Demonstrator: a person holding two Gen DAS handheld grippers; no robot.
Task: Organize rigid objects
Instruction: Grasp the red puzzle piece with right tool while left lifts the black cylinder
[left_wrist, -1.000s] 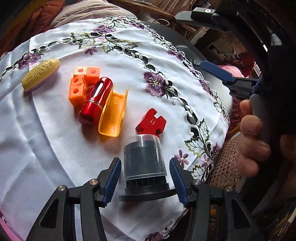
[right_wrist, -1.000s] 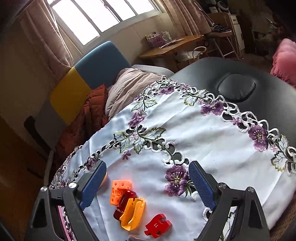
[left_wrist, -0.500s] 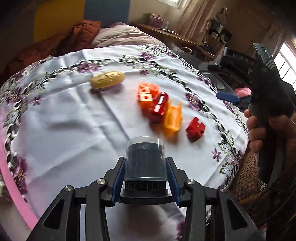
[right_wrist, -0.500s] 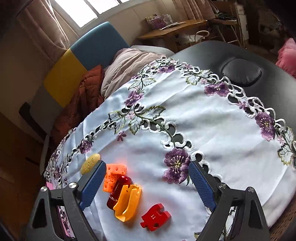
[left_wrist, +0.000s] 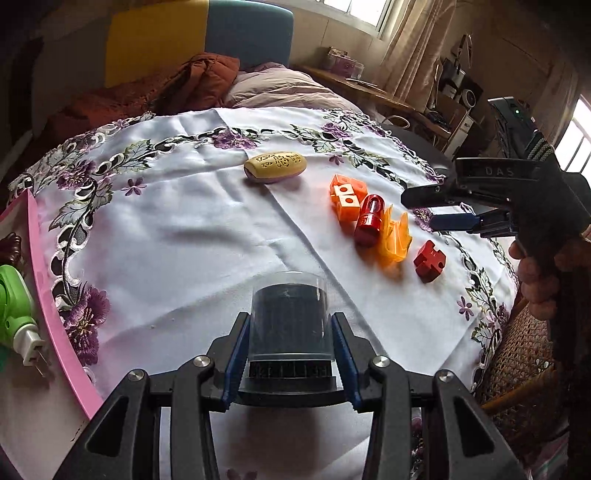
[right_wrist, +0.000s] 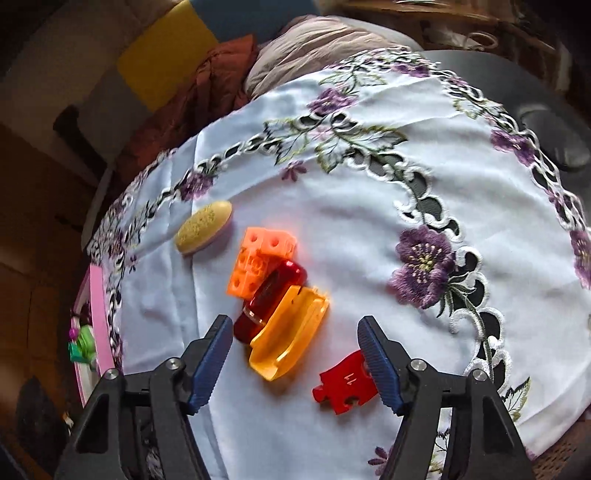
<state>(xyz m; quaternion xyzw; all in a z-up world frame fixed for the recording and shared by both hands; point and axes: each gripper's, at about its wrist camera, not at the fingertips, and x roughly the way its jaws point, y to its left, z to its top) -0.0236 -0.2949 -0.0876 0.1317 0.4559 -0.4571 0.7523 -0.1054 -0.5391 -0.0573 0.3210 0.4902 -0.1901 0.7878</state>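
Daylight from windows (left_wrist: 373, 14); fisheye bending, dark edges; right view motion-blurred.

A dark cylinder under a clear cap (left_wrist: 290, 321) stands upright near the tablecloth's (left_wrist: 184, 240) front edge. Toward its right edge lie a yellow oval (left_wrist: 275, 167), orange cubes (left_wrist: 347, 197), a red tube (left_wrist: 368, 220), an orange tray (left_wrist: 396, 236) and a red puzzle piece (left_wrist: 429, 259).

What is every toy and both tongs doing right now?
left tongs: shut on the black canister.
right tongs: open, just been closing, over the amber case.
red cylinder: lying down.
orange blocks: stuck together.
red puzzle piece: lying flat.
yellow oval: lying flat.
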